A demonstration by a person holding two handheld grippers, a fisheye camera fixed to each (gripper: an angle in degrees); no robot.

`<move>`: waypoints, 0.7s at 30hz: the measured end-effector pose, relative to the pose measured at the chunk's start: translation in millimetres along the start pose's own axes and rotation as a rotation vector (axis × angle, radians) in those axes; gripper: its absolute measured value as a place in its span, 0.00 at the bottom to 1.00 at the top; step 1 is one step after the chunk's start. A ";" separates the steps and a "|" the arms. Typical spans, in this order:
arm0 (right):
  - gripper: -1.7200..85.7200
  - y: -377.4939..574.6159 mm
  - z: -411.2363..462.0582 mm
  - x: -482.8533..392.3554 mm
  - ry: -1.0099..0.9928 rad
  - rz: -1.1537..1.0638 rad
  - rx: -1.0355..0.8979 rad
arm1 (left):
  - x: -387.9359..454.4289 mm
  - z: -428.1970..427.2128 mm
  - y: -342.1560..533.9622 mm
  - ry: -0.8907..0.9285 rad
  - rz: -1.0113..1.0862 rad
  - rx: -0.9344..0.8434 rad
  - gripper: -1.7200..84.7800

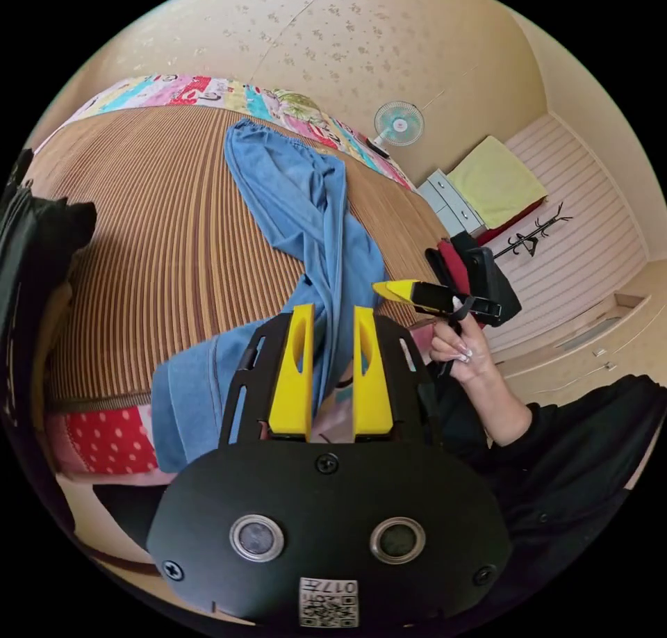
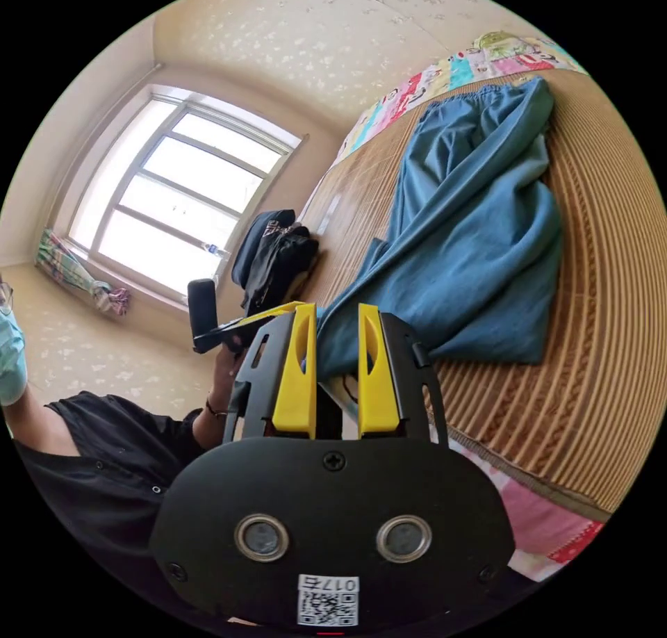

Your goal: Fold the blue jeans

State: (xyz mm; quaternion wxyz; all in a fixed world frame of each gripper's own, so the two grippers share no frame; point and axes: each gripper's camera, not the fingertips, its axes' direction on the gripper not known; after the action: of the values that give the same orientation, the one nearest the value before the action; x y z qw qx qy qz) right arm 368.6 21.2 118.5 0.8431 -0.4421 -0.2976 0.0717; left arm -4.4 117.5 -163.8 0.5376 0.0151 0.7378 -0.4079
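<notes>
Left gripper view shows the bed (image 1: 160, 235) under a striped mat, with the blue jeans (image 1: 306, 207) lying lengthwise on it, one end hanging off the near edge. Both the left hand-held gripper (image 1: 332, 318) and the right hand-held gripper (image 2: 333, 315) have their jaws spread, holding nothing. The jeans look twisted near the edge; a one-layer pinch there could likely drag them off the bed.

Mat (image 1: 160, 235) bare beside jeans (image 1: 306, 207); dark clothes (image 2: 274, 256) at edge.
</notes>
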 end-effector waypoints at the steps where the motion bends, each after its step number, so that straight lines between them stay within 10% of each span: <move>1: 0.13 0.6 -2.4 -4.9 -0.011 0.028 0.000 | 3.9 1.5 12.5 -0.006 -0.015 -0.006 0.12; 21: 0.06 -8.3 -168.6 -35.9 -0.277 0.203 0.064 | -9.8 -18.3 17.1 0.067 -0.109 -0.089 0.10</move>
State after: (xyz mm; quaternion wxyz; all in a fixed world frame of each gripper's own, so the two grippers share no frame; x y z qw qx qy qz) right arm 433.5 -116.0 36.4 0.7961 -0.4287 -0.3624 0.2260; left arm -6.7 144.3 -164.3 0.4899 -0.0354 0.7725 -0.4024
